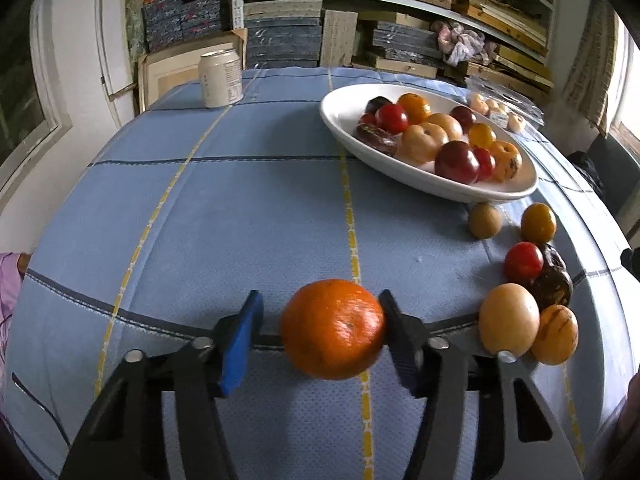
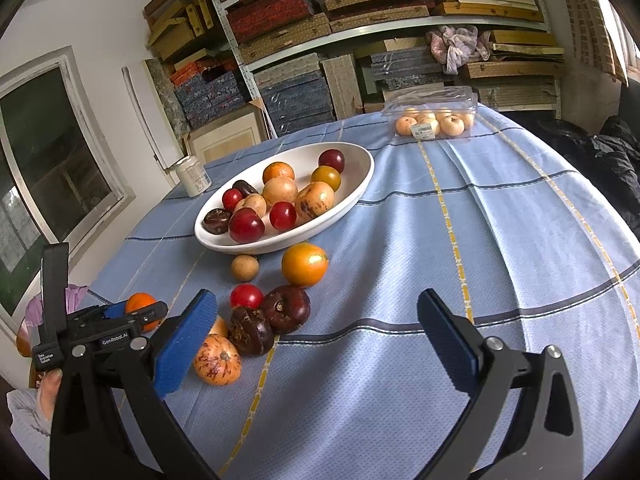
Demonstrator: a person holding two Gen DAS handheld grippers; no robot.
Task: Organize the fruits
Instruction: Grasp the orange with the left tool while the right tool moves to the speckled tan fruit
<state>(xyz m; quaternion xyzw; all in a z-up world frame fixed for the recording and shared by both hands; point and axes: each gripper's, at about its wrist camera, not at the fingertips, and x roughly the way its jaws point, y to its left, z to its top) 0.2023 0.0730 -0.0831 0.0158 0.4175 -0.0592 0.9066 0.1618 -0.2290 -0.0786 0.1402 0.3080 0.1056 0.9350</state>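
Although the left gripper bracketed the round orange tangerine, only its right finger touched the peel and the left stood apart, so a lopsided closing could have rolled it away. Well short of the white oval ceramic bowl, the right gripper gaped empty.

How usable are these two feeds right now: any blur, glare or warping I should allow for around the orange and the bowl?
Left wrist: the orange between the left gripper fingers is slightly soft with a small sheen; the white bowl is sharp. Right wrist: strong fisheye bends the tablecloth stripes; window glare at the top right edge; the right gripper is sharp.
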